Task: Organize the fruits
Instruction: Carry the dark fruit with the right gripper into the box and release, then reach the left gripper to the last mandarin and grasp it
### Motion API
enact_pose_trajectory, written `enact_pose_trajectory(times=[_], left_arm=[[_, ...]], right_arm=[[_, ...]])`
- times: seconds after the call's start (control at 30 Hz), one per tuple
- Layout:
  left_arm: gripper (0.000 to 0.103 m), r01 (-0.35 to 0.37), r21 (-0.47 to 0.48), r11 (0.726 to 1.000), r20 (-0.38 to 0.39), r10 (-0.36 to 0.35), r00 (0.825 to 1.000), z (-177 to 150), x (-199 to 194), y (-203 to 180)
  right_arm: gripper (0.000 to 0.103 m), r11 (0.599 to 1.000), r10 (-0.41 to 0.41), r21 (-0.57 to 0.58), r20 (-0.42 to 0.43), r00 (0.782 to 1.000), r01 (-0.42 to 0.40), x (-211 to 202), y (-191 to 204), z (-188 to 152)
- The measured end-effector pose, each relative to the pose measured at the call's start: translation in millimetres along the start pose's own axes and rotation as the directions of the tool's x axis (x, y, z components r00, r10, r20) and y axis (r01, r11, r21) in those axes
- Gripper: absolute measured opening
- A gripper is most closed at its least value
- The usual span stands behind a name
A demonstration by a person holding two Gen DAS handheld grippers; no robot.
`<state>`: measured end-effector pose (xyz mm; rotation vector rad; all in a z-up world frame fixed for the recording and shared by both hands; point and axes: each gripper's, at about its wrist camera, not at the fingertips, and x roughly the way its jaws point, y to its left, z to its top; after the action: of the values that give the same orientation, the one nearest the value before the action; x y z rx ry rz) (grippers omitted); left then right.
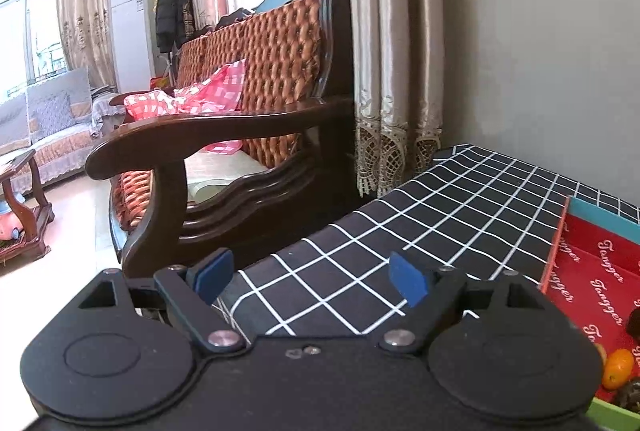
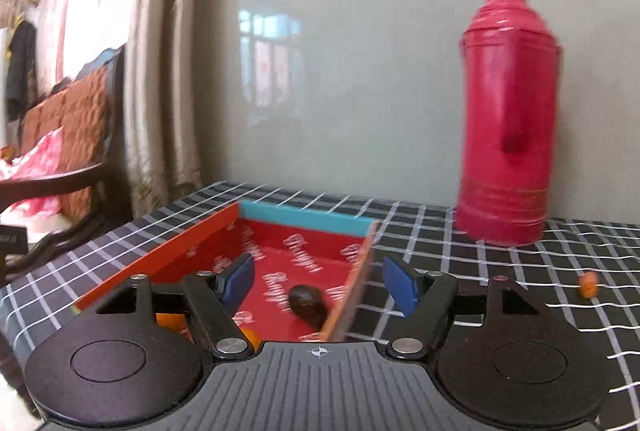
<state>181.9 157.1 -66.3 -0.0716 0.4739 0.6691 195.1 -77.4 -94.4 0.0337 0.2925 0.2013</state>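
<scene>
right tongs (image 2: 318,283) stand apart and empty above the near right corner of the red printed box (image 2: 304,259), low in the centre of the right wrist view, with a dark oval fruit (image 2: 307,305) lying loose on the box floor just below and between the blue pads (image 2: 240,281). no pad touches it; the spread looks like that of a drop just made into the box, though that is a judgement. the box's right wall (image 2: 356,283) rises between the two pads, so a straight descent here would likely catch the cardboard edge. orange fruit (image 2: 170,321) shows in slivers behind the left finger, at lower left, partly hidden. a small orange piece (image 2: 589,285) sits alone on the checked tabletop (image 2: 460,263) at far right, well apart from the box and likely the next thing to gather. a tall red flask (image 2: 508,119) stands upright at upper right, near the wall, and narrows the room for a reach along the back.

left tongs (image 1: 310,277) hang wide and empty over bare checked cloth in the lower centre of the left wrist view, holding clear of the work. the box's left wall (image 1: 554,263) lies just beside them at right, with an orange fruit (image 1: 618,369) and darker pieces, too cropped to name, at the lower right edge. the tabletop's left edge drops away toward a wooden sofa (image 1: 256,135) at centre left; open cloth fills the right centre, up to the grey wall.
</scene>
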Motion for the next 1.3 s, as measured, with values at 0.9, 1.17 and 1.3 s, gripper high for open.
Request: enact_pose_trajectory(times=[0.9, 1.17, 1.3], left_arm=[[0.080, 0.412, 0.358, 0.838, 0.124, -0.480, 0.869, -60, -126, -191], [0.078, 0.509, 0.433, 0.744, 0.044, -0.582, 0.812, -93, -151, -251], [0.075, 0.552, 0.433, 0.713, -0.013, -0.607, 0.795, -104, -154, -274]], right_arm=[[0.103, 0.572, -0.818, 0.166, 0.054, 0.572, 0.803, -80, -187, -38], [0.103, 0.479, -0.878, 0.170, 0.112, 0.466, 0.861, -114, -210, -46], [0.103, 0.466, -0.883, 0.161, 0.138, 0.448, 0.870, -123, -218, -48]])
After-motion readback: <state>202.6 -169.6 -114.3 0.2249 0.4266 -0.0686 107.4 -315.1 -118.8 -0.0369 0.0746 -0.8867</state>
